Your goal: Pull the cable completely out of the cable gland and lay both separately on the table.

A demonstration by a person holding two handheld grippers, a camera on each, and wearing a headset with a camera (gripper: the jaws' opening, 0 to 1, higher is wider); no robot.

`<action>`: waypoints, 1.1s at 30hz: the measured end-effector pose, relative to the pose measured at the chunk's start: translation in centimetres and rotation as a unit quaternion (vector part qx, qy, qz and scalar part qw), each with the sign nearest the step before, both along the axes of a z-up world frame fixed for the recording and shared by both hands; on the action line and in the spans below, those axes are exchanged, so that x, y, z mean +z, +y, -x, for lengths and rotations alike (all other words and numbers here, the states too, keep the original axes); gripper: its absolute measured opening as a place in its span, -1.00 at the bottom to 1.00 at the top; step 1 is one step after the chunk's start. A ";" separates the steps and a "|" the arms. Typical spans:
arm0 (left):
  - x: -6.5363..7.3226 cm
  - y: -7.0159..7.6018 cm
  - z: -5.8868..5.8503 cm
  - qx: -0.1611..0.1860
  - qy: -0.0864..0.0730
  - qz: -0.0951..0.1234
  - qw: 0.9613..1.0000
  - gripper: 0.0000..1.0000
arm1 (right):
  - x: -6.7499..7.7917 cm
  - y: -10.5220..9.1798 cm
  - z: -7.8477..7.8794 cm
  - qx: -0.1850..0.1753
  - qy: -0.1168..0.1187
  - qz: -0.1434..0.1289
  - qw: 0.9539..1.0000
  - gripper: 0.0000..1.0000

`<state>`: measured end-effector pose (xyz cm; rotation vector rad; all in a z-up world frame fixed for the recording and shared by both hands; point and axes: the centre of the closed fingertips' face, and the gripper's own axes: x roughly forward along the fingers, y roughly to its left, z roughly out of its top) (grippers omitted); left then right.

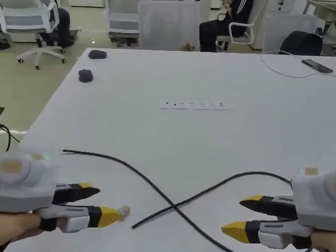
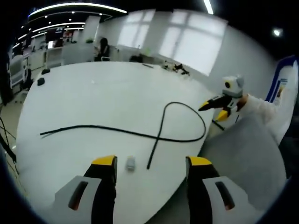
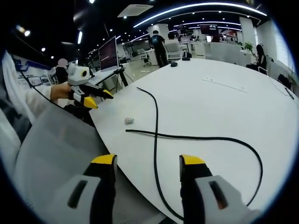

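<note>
Both my tools stand wide open with nothing between the jaws. The left gripper [image 1: 107, 202] hovers at the near table edge, and the cable gland [image 1: 124, 210], a small pale piece, lies on the table just off the tip of its lower jaw. In the left gripper view the cable gland [image 2: 130, 162] sits between my jaws, nearer the left one, with one free end of the black cable [image 2: 159, 135] just beside it but apart. The cable [image 1: 176, 206] crosses over itself between my two tools; the right gripper [image 1: 235, 215] hovers near the loop's far bend.

The table [image 1: 210, 136] is plain white. Two dark mice [image 1: 85, 76] lie at its far left, a phone [image 1: 316, 65] at the far right, office chairs beyond.

The right gripper view adds a monitor [image 3: 108, 53] behind my left gripper [image 3: 96, 99]; the left gripper view shows bright windows [image 2: 187, 44]
</note>
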<state>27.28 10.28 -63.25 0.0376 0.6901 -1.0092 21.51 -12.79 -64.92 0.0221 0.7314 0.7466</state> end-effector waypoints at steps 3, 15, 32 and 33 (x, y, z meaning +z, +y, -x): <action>1.3 1.3 0.9 0.025 -0.008 -0.004 1.000 0.23 | -0.2 -0.2 0.3 -0.002 0.005 0.004 1.000 0.13; 3.6 3.1 1.2 0.089 -0.027 0.030 0.995 0.18 | -0.5 -0.7 1.4 -0.026 0.022 -0.007 0.999 0.11; 3.9 2.0 0.6 0.082 -0.027 0.049 0.995 0.17 | -1.0 -1.3 2.0 -0.041 0.029 -0.002 0.999 0.10; 3.9 2.0 0.7 0.082 -0.027 0.049 0.995 0.17 | -1.0 -1.3 2.0 -0.040 0.029 -0.002 0.999 0.10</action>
